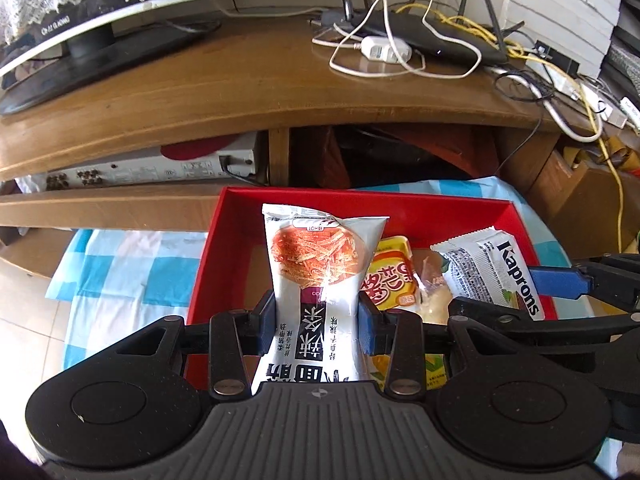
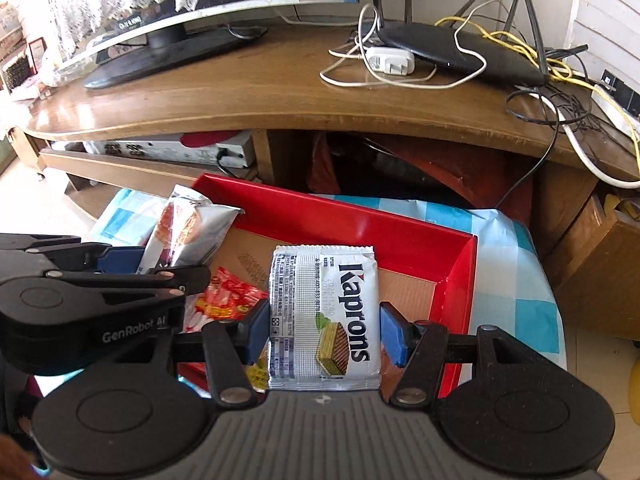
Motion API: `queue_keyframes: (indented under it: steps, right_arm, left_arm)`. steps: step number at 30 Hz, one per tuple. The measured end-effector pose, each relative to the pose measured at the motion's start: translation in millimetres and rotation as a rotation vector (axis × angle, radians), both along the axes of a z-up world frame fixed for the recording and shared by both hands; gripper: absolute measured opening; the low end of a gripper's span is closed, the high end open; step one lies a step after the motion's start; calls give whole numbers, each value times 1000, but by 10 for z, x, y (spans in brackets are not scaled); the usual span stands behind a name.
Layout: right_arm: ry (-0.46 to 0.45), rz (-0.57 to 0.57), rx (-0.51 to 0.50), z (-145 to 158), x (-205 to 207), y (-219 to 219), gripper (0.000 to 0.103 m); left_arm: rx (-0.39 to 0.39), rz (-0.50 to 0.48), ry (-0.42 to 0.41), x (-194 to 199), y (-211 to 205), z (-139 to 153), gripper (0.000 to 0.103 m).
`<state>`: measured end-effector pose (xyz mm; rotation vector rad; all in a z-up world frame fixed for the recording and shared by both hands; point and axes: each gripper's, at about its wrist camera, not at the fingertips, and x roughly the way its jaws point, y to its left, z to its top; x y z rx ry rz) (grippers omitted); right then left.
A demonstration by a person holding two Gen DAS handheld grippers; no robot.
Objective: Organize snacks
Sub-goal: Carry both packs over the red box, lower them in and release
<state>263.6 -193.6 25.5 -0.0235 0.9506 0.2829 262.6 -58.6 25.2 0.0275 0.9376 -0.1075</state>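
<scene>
Over the red tray (image 1: 236,216), the left gripper (image 1: 318,320) clamps the spicy-strip packet (image 1: 316,264) and the right gripper (image 2: 324,330) clamps the Kaprons wafer pack (image 2: 324,312); both need releasing low inside it.

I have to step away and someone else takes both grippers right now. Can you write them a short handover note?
Left gripper: shut on the white spicy-strip snack packet, held above the red tray.
Right gripper: shut on the Kaprons wafer packet, also over the tray.
In the tray: a yellow snack packet, a clear-wrapped bun or pastry, and a red-and-yellow packet.
The tray sits on a blue-and-white checked cloth in front of the wooden TV stand.
Done: both packets gripped.
Left: set both down in the tray, and check for more snacks beyond these views.
</scene>
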Motion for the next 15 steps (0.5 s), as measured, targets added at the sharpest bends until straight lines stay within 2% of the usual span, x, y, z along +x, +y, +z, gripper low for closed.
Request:
queue_keyframes:
  steps: [10, 15]
  right_arm:
    - [41, -13, -9, -234, 159, 28, 72]
    - [56, -4, -25, -294, 182, 38, 72]
  left_arm:
    - [11, 9, 41, 100, 6, -228, 47]
    - [34, 11, 53, 90, -7, -281, 52]
